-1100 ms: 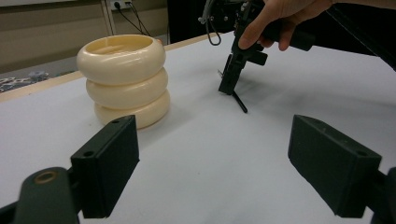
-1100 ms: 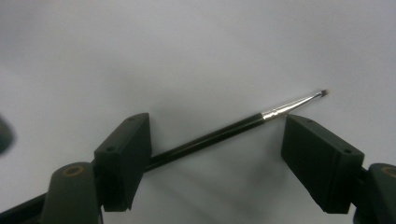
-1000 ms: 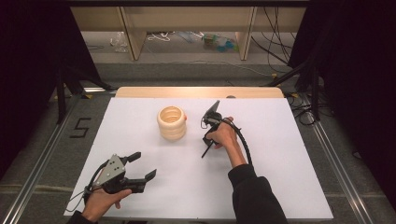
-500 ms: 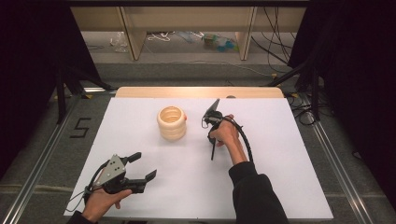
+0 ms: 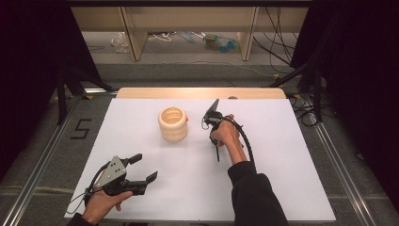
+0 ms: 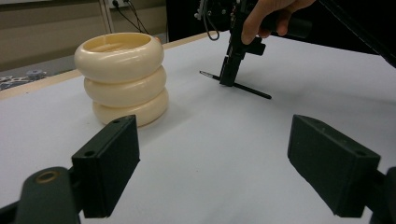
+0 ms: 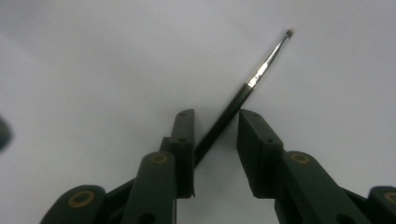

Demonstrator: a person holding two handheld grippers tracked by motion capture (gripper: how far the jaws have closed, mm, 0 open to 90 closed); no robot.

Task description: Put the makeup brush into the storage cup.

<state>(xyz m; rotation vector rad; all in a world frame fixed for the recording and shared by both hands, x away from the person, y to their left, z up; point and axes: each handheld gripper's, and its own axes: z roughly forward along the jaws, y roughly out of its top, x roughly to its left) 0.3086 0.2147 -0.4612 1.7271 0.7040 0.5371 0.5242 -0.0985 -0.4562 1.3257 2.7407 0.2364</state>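
A thin black paintbrush [image 5: 217, 153] lies flat on the white table [image 5: 282, 179], right of a cream ribbed pot [image 5: 173, 124] shaped like three stacked rings. My right gripper [image 5: 215, 141] points straight down over the brush. In the right gripper view its jaws [image 7: 215, 126] straddle the brush handle [image 7: 224, 119] with a gap, and the bristle tip [image 7: 288, 32] points away. My left gripper [image 5: 145, 167] rests open near the front left of the table, nothing between its jaws [image 6: 229, 168]. It faces the pot [image 6: 122, 77] and the right gripper [image 6: 229, 77] standing on the brush [image 6: 252, 91].
The table's wooden far edge [image 5: 197, 92] lies behind the pot. Beyond it are shelf legs and cables on the floor [image 5: 188, 37]. Dark curtains flank both sides. A cable [image 5: 244, 141] trails from the right gripper along the forearm.
The brush's free end has swung from pointing front-left to pointing straight toward the person, and the right hand has shifted slightly right. The left gripper has not moved.
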